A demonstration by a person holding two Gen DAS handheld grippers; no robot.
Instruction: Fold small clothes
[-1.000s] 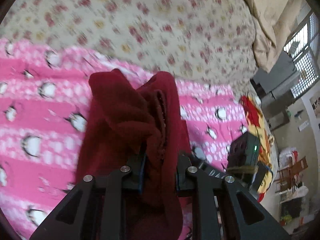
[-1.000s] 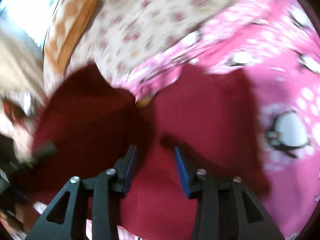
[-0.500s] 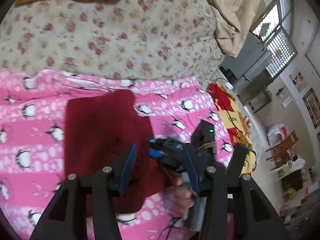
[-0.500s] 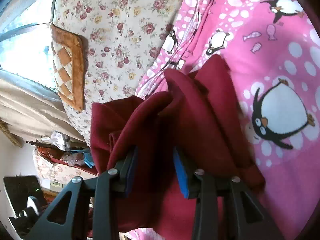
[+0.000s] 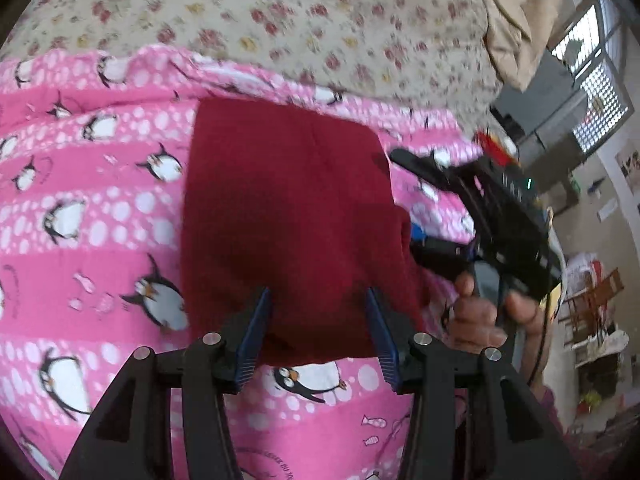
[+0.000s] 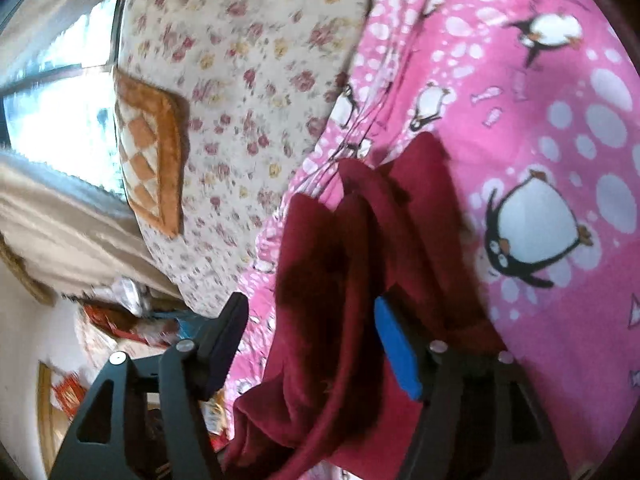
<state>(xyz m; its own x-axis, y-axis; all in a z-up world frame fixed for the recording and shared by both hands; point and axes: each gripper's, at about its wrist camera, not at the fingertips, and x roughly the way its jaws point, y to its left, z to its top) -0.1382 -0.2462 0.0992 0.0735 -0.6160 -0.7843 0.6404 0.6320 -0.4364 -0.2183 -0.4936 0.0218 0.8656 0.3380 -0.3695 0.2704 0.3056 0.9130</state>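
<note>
Here, my right hand-held gripper had just opened, releasing the maroon garment mid-fold; my left hand-held gripper hung open, empty; flattening seemed next.

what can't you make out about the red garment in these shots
- Left wrist view: the dark red fleece garment has its near edge behind the left tongs, and its right edge behind the right tongs.
- Right wrist view: its lower end is cut off by the frame; folds bunch, so its shape is unclear.
</note>
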